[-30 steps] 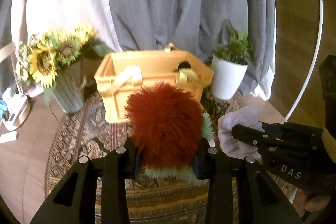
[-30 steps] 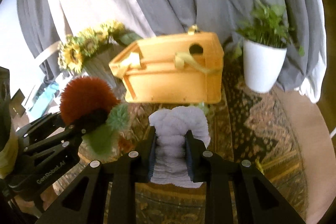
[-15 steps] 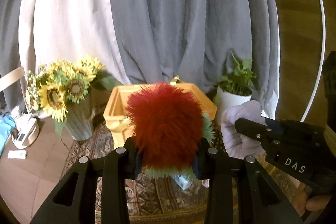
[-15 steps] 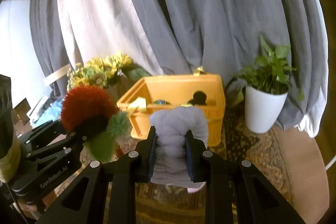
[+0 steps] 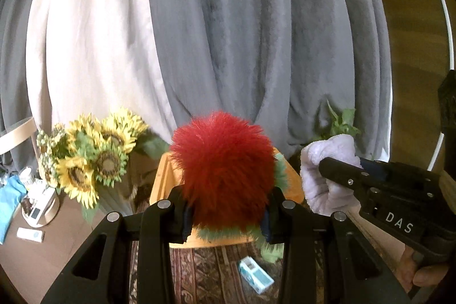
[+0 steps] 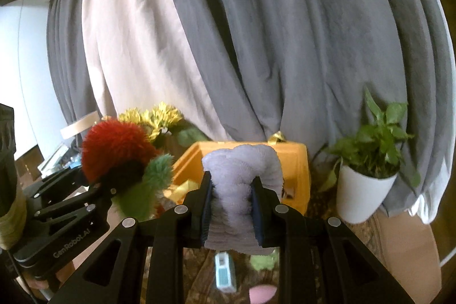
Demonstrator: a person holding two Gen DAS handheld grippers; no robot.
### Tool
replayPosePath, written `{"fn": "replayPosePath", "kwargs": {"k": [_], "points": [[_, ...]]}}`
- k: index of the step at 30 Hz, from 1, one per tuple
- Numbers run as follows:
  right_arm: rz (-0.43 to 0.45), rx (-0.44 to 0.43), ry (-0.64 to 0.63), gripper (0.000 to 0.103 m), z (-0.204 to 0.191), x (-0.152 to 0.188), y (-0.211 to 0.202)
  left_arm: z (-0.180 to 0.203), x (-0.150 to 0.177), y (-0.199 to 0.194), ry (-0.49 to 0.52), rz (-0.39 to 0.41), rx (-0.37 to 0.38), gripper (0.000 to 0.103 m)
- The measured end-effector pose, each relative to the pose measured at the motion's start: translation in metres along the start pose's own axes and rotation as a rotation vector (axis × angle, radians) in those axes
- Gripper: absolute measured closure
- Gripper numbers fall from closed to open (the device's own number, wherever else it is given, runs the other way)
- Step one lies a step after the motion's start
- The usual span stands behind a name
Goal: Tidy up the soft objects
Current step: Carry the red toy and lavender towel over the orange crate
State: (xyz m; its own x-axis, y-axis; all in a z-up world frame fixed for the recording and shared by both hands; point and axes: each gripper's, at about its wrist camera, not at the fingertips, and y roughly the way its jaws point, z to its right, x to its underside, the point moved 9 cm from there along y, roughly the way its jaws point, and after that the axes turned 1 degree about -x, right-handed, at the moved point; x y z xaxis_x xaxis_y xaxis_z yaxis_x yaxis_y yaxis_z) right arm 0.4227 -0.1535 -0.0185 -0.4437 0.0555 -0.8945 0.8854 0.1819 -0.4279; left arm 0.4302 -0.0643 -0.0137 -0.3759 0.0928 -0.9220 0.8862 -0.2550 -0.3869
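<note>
My left gripper (image 5: 225,215) is shut on a fluffy red and green plush toy (image 5: 222,170) and holds it up in front of the orange storage box (image 5: 162,184). The toy also shows at the left of the right wrist view (image 6: 114,153). My right gripper (image 6: 231,207) is shut on a pale lavender plush towel (image 6: 242,175), raised before the orange box (image 6: 296,175). The towel also shows at the right of the left wrist view (image 5: 322,178). Both held items hang in the air, above the patterned rug (image 5: 205,272).
A sunflower bouquet (image 5: 91,158) stands left of the box. A white potted plant (image 6: 364,190) stands to its right. A small teal and white packet (image 5: 255,274), a green plush bit (image 6: 263,261) and a pink object (image 6: 262,294) lie on the rug. Grey curtains (image 5: 242,33) hang behind.
Both grippers have risen with their items still held. The box and the rug have dropped lower in both views, and more curtain shows.
</note>
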Motion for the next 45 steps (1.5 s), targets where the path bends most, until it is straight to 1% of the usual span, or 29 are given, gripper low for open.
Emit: {"fn": "replayPosePath", "kwargs": {"k": [11,17,22,27,34,40,45], "points": [[-0.005,-0.011,-0.007,0.078,0.016,-0.027,0.05,-0.013,-0.028,0.047,0.01,0.01,-0.016,0.067],[-0.026,-0.01,0.001,0.078,0.026,-0.037,0.08,-0.019,-0.034,0.08,0.011,-0.019,-0.024,0.067],[-0.068,-0.02,0.013,0.078,0.034,-0.04,0.108,-0.024,-0.033,0.106,0.026,-0.051,-0.039,0.067],[-0.125,-0.036,0.004,0.078,0.036,-0.035,0.137,-0.032,-0.024,0.136,0.02,-0.122,-0.043,0.067],[-0.235,-0.054,0.015,0.078,0.044,-0.022,0.188,-0.04,-0.007,0.178,0.026,-0.225,-0.057,0.066],[-0.337,-0.063,0.037,0.077,0.055,-0.005,0.227,-0.04,0.013,0.206,0.021,-0.321,-0.045,0.066],[-0.413,-0.082,0.04,0.077,0.056,0.011,0.25,-0.039,0.032,0.224,0.022,-0.405,-0.03,0.066]]}}
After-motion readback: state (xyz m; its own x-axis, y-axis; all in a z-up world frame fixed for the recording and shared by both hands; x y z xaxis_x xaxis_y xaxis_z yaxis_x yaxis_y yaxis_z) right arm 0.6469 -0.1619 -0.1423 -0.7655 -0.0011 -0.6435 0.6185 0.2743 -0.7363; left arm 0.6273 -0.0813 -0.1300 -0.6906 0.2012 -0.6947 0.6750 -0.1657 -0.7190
